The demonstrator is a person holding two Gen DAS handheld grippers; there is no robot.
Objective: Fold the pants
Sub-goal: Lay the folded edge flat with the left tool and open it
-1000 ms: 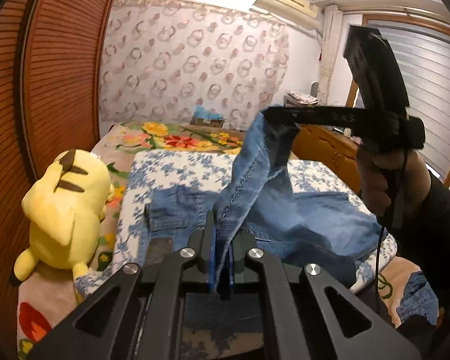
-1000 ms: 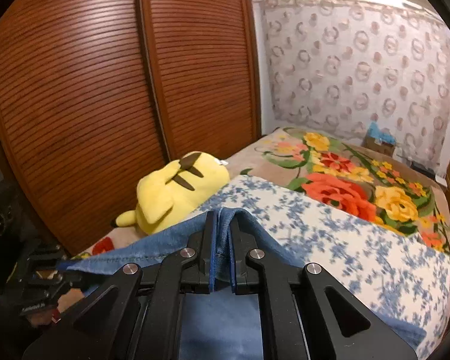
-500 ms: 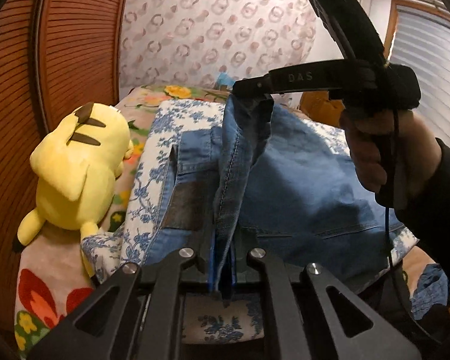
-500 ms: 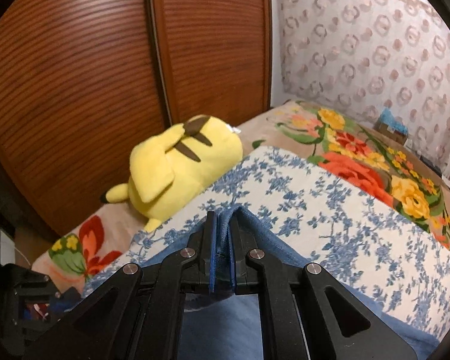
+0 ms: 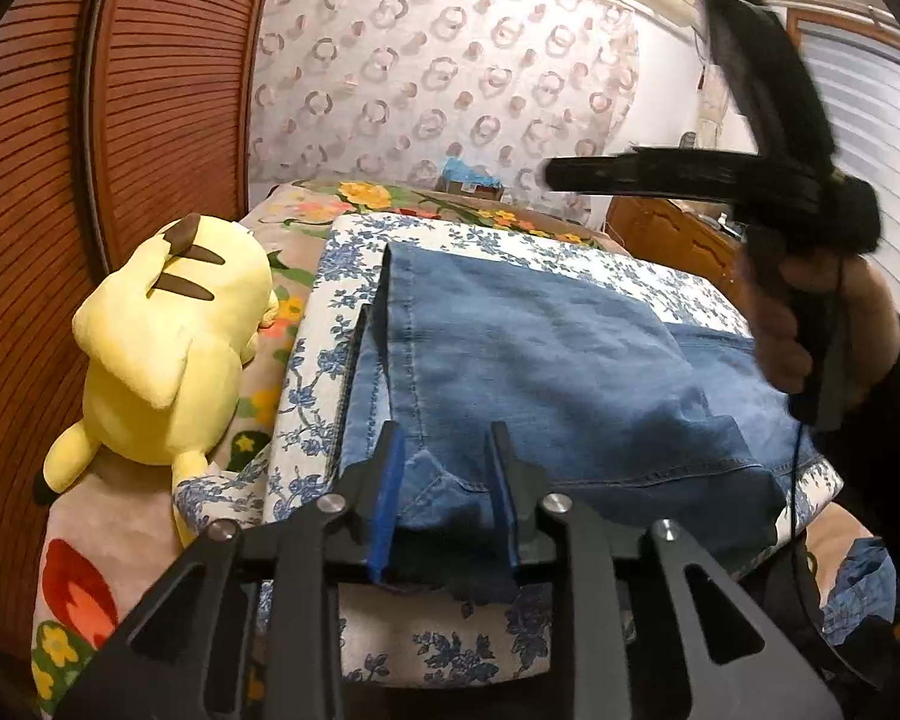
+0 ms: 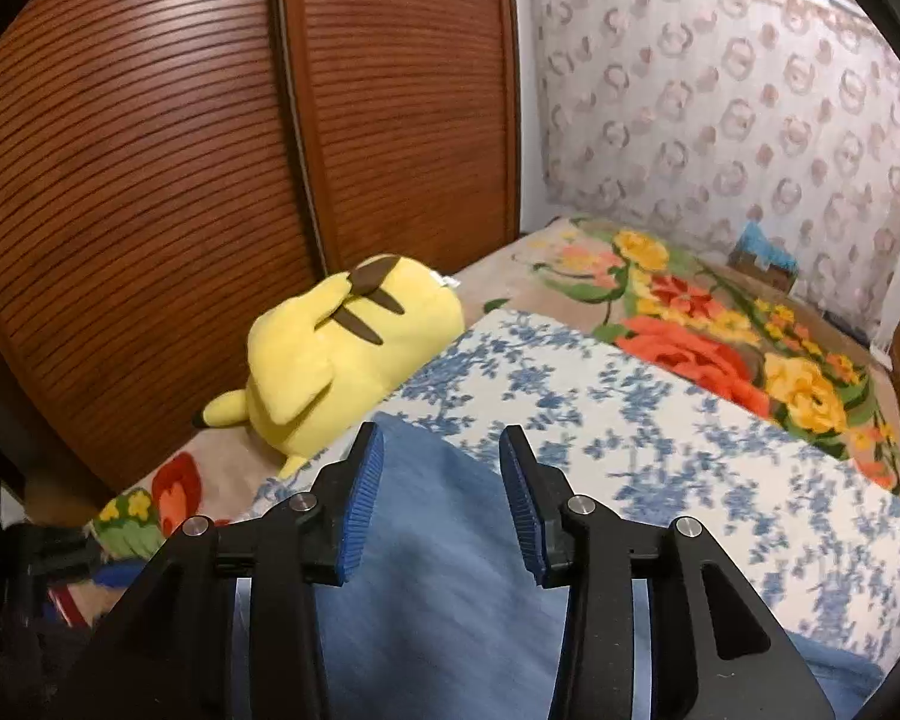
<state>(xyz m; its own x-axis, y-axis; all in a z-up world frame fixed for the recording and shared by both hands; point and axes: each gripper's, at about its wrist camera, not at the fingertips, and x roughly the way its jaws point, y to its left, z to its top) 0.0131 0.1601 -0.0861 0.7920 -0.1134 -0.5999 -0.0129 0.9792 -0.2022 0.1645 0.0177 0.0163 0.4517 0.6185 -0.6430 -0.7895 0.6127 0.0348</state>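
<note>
Both hand-held grippers, left (image 5: 444, 462) and right (image 6: 441, 468), have released the jeans (image 5: 546, 372), now lying flat just beneath their spread jaws.

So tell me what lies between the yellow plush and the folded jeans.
In the left wrist view, only a strip of the blue-flowered white cloth separates the yellow plush from the jeans.

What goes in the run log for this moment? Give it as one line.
task: fold pants | left gripper: open over jeans | right gripper: open | jeans: lying folded on floral cushion
</note>
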